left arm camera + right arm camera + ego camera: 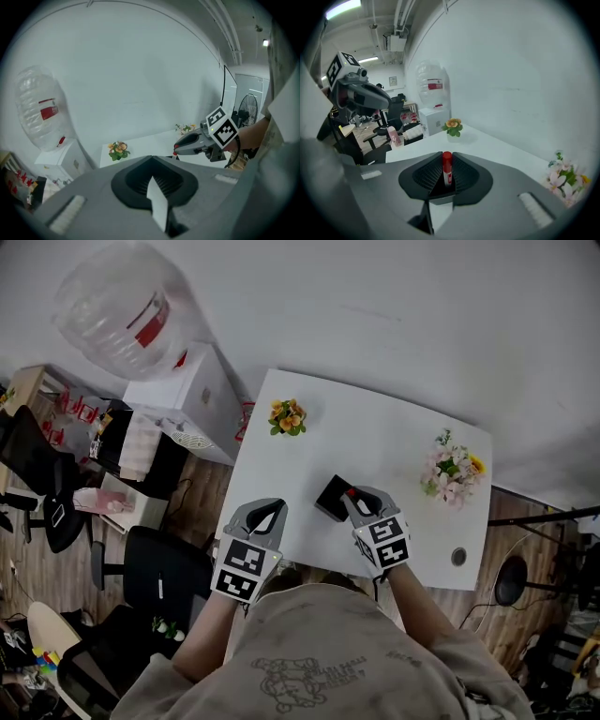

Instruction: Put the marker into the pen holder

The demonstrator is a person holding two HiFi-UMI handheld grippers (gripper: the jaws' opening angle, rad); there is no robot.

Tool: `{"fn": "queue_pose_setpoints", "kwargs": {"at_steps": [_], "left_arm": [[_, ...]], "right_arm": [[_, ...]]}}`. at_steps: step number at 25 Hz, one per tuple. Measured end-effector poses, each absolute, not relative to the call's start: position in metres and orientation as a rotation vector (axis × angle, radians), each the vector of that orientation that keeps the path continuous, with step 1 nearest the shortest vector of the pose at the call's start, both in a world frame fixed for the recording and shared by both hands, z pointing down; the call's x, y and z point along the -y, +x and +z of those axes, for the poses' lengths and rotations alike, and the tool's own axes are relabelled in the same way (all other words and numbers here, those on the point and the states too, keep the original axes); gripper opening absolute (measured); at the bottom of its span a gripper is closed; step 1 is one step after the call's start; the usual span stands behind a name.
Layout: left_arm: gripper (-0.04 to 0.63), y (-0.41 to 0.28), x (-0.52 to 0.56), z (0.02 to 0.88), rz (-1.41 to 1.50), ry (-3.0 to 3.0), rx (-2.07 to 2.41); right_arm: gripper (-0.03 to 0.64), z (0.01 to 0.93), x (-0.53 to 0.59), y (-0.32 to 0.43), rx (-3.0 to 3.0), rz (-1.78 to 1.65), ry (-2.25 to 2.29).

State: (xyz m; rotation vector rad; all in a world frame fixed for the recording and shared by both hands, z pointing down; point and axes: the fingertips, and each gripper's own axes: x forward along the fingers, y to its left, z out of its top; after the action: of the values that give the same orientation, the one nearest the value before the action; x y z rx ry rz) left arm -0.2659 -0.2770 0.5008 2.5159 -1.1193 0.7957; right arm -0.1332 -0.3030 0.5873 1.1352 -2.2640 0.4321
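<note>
A black pen holder (pixel 331 498) stands on the white table (pixel 375 437), near its front edge. Right beside the holder, my right gripper (pixel 355 499) is shut on a marker (pixel 351 492) with a red cap. In the right gripper view the marker (pixel 447 168) stands upright between the jaws, red cap outward. To the left, over the table's front edge, my left gripper (pixel 266 513) is shut with nothing in it. The left gripper view shows its jaws meeting at the tip (pixel 151 157), and beyond them the right gripper (pixel 198 140) with the marker's red end (pixel 175 152).
An orange flower pot (pixel 287 416) stands at the table's back left and a pink-white bouquet (pixel 452 470) at its right. A round cable hole (pixel 457 557) is near the front right corner. A water dispenser (pixel 178 399) and black office chairs (pixel 159 573) stand left of the table.
</note>
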Motion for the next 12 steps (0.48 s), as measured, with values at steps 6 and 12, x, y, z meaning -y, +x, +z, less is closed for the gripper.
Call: {"fn": "queue_pose_setpoints", "kwargs": {"at_steps": [6,12], "left_arm": [[0.000,-0.270,0.276,0.500,0.728,2.492,1.130],[0.000,-0.270,0.275,0.505,0.746,2.488,1.120]], "right_arm": [[0.094,0.618,0.303,-0.139,2.222,0.462,1.079],[0.097,0.638,0.295,-0.147,2.194,0.468,0.984]]}}
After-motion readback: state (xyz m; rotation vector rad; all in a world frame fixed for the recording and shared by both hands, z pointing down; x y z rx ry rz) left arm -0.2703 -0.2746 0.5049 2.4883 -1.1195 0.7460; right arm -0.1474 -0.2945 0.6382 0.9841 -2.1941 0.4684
